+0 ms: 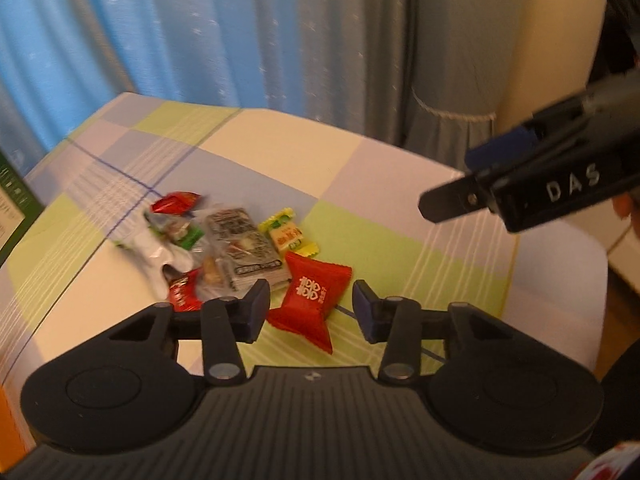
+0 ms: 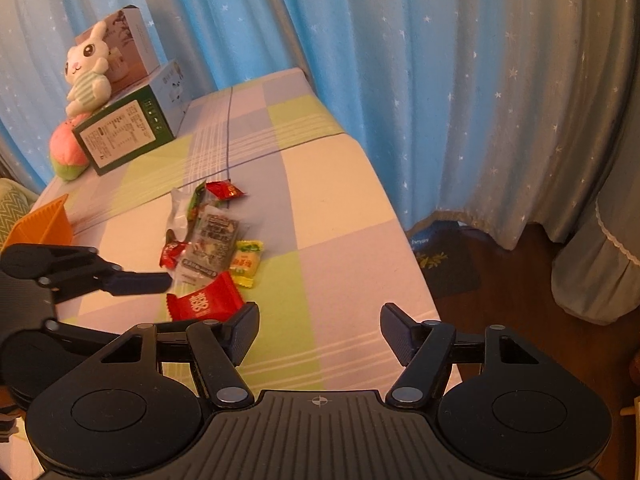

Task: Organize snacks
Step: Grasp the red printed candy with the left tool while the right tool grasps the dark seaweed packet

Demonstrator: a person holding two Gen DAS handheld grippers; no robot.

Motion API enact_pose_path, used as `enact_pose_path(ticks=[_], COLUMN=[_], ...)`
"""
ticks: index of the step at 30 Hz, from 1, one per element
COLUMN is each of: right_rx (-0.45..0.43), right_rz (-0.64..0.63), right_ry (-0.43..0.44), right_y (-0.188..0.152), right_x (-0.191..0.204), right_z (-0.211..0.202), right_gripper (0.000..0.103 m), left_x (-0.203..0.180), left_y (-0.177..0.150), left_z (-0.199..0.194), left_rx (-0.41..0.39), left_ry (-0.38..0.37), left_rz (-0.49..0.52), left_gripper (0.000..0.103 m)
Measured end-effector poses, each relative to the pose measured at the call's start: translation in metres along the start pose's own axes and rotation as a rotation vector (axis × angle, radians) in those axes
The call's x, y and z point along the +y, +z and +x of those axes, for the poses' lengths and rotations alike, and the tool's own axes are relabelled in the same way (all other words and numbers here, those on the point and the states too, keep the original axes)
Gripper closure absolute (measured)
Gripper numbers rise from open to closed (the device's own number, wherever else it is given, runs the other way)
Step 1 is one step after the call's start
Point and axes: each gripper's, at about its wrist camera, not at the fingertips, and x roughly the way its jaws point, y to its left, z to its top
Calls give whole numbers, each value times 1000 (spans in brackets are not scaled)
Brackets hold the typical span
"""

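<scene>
Behind snack pile, green box, plush rabbit

A loose cluster of wrapped snacks lies flat on the checked cloth. Nearest is a red pillow-shaped candy packet with a white double-character emblem, pinched ends flared, lying apart from the rest at 5 o'clock of the cluster. At the centre lies a grey-and-black printed rectangular sachet, partly overlapping a clear crumpled wrapper. At its 3 o'clock lies a small yellow sweet with serrated ends and a green label. At 9 o'clock sits a white-and-green crinkled wrapper. At 11 o'clock lies a shiny red foil sweet; at 7 o'clock, a second small red wrapper, partly hidden.
</scene>
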Motion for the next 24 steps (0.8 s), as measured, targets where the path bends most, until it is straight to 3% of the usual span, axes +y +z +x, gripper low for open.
enact_pose_path(ticks=[9, 17, 24], right_rx=[13, 10, 19], right_rz=[8, -2, 6], right_ry=[9, 75, 187], right_y=[4, 14, 30], right_x=[0, 16, 48], right_z=[17, 35, 62], right_gripper=[35, 36, 50], left_x=[-3, 20, 46], left_y=[-1, -30, -58], left_z=[21, -10, -41], left_rx=[35, 13, -9], left_ry=[11, 48, 114], left_rz=[31, -158, -321], left_gripper=[80, 81, 81])
